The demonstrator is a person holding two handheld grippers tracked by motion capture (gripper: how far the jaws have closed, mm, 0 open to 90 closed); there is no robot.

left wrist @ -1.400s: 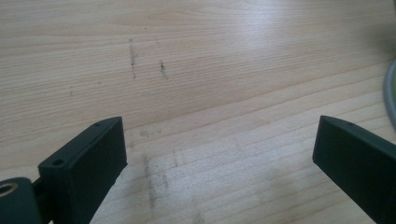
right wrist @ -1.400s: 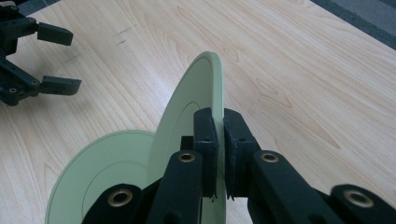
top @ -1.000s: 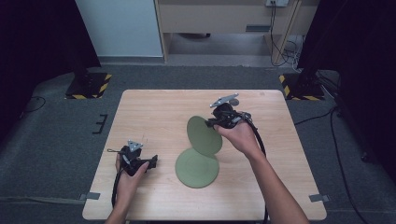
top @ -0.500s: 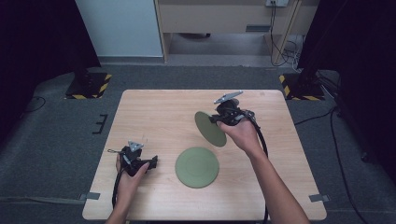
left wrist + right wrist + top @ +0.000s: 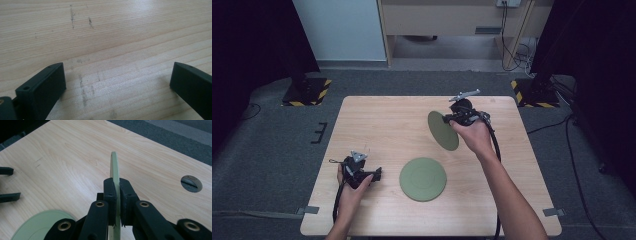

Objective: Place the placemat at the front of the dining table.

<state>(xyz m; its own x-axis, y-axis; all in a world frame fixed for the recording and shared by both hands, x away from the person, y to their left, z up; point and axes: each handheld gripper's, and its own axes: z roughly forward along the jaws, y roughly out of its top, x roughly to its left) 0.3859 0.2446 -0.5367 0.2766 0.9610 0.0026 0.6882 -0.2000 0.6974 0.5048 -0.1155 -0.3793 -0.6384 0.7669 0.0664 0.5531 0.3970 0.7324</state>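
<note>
Your right claw (image 5: 451,118) grips a green plate (image 5: 443,130) by its rim, tilted above the tabletop (image 5: 377,125). Another green plate (image 5: 423,178) lies flat. Your left claw (image 5: 376,175) rests open, empty.

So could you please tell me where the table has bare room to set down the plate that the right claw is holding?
The far left of the table is bare, as is the near right corner beside the flat plate. The lifted plate hangs from the right claw; the left claw crowds the near left.
</note>
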